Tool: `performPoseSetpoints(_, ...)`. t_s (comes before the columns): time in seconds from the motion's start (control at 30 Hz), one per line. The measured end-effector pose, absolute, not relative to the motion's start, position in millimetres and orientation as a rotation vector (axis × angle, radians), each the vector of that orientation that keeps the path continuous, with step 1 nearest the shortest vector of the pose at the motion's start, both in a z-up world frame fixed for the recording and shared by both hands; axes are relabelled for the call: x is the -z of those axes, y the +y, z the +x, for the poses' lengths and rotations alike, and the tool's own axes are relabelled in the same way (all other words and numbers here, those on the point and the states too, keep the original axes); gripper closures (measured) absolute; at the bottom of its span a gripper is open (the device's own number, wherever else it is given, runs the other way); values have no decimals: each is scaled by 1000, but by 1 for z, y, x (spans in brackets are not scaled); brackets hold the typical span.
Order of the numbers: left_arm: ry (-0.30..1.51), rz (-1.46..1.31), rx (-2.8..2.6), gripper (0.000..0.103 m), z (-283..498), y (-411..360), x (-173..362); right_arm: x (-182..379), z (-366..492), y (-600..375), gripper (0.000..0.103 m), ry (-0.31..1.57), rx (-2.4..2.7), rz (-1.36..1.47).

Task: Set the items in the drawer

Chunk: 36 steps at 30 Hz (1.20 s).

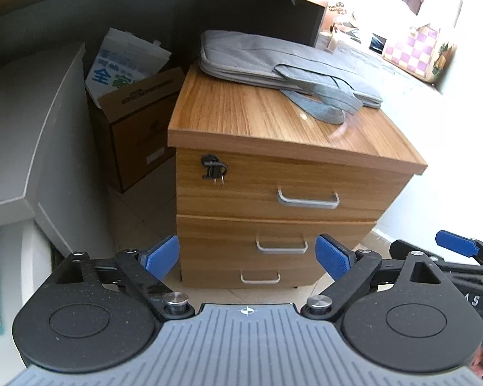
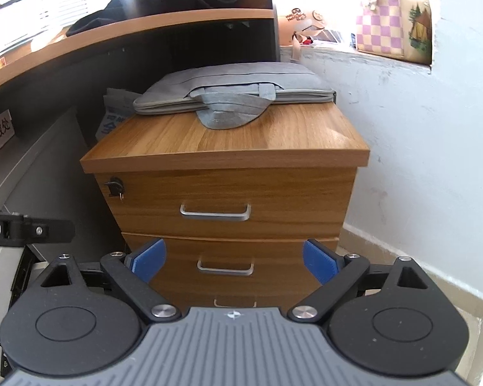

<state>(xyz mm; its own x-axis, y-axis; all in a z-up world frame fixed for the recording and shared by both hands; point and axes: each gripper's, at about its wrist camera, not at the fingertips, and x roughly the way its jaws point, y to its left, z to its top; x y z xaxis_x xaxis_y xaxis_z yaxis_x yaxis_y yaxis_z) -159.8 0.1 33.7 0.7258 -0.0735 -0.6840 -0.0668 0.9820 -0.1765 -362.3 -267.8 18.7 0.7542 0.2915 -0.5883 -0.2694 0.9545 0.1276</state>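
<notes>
A wooden three-drawer cabinet (image 2: 228, 199) fills the middle of both views, tucked partly under a desk (image 2: 128, 29) on the left with a white wall (image 2: 418, 148) to its right, and all three of its drawer fronts sit flush and closed. On its top, toward the far edge, lies a grey laptop bag (image 2: 235, 91), flat, with its handles drooping toward the near side; it is the only loose item on the cabinet, and I take it for the likely thing to go in a drawer, though the pictures cannot confirm that. With every drawer closed and the bag on top, the scene fits either a drawer yet to be opened or other items already shut away inside. Left of the cabinet stands a cardboard box (image 1: 138, 135) with printed paper sticking out, and beyond that a grey shelf unit (image 1: 32, 135). Tiled floor (image 1: 138, 212) shows beneath. A key (image 1: 214, 169) hangs in the lock at the top drawer's left corner, and the top handle (image 2: 215, 211) is a plain metal bar. The left gripper (image 1: 248, 255) and the right gripper (image 2: 233, 259) both hover near the cabinet front, fingers spread wide and empty.
</notes>
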Motion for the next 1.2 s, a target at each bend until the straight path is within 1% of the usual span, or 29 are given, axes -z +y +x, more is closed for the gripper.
performPoseSetpoints(0.23, 785, -161, 3, 8, -182, -4, -29, -14, -383, -282, 7, 660, -284, 81)
performPoseSetpoints(0.57, 790, -128, -27, 6, -204, -7, -20, -9, -412, -296, 7, 619, -293, 88)
performPoseSetpoints(0.63, 795, -101, -46, 6, -207, -8, -16, -8, -418, -299, 2, 611, -296, 89)
performPoseSetpoints(0.7, 794, -58, -61, 5, -210, -12, -13, -7, -424, -302, 2, 602, -298, 89)
performPoseSetpoints(1.2, 795, 23, -63, 5, -218, -19, -11, -3, -424, -293, 1, 627, -320, 42)
